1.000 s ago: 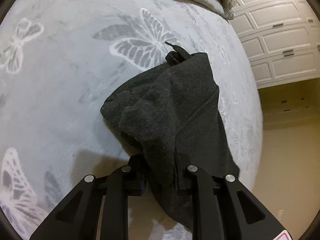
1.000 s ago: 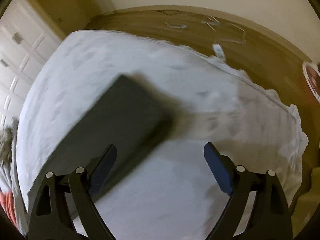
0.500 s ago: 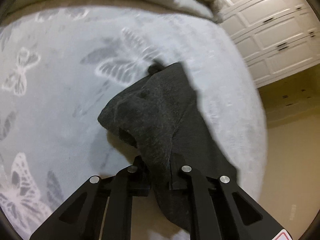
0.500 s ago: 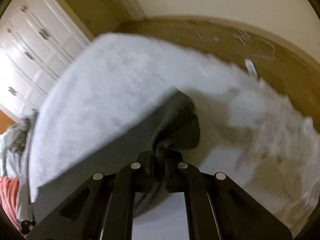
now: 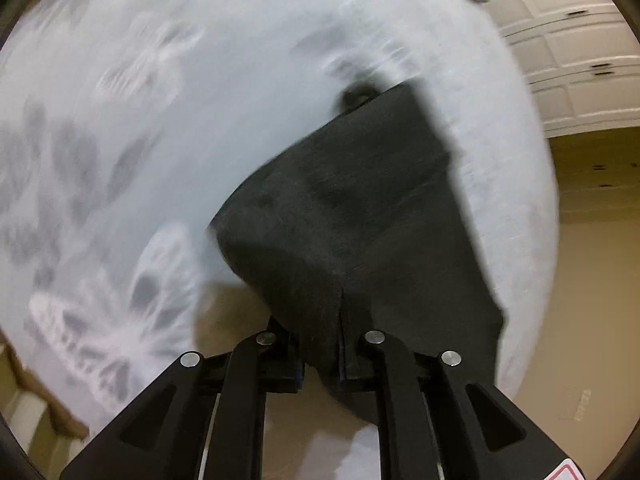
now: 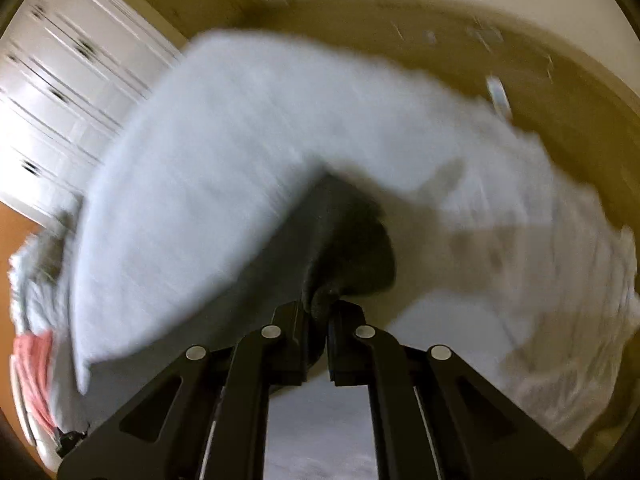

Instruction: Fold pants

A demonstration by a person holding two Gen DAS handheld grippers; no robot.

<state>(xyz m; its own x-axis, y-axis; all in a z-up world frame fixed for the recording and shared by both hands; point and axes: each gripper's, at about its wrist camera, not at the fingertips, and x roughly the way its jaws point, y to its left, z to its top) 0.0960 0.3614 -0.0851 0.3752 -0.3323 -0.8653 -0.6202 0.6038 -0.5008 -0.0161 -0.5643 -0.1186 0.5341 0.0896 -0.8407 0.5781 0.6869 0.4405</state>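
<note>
The dark grey pants hang over a pale grey bed blanket with butterfly prints. My left gripper is shut on a bunched edge of the pants and holds it above the bed. In the right wrist view my right gripper is shut on another bunched edge of the pants; the cloth stretches away to the left as a flat dark band. Both views are motion-blurred.
White panelled closet doors stand beyond the bed and also show in the right wrist view. Wood floor lies past the bed's far edge with small scattered items. Red and grey cloth lies at the left.
My right gripper went from open above the pants to shut on their edge. Both grippers have lifted and swung with the pants; the views are now blurred.
</note>
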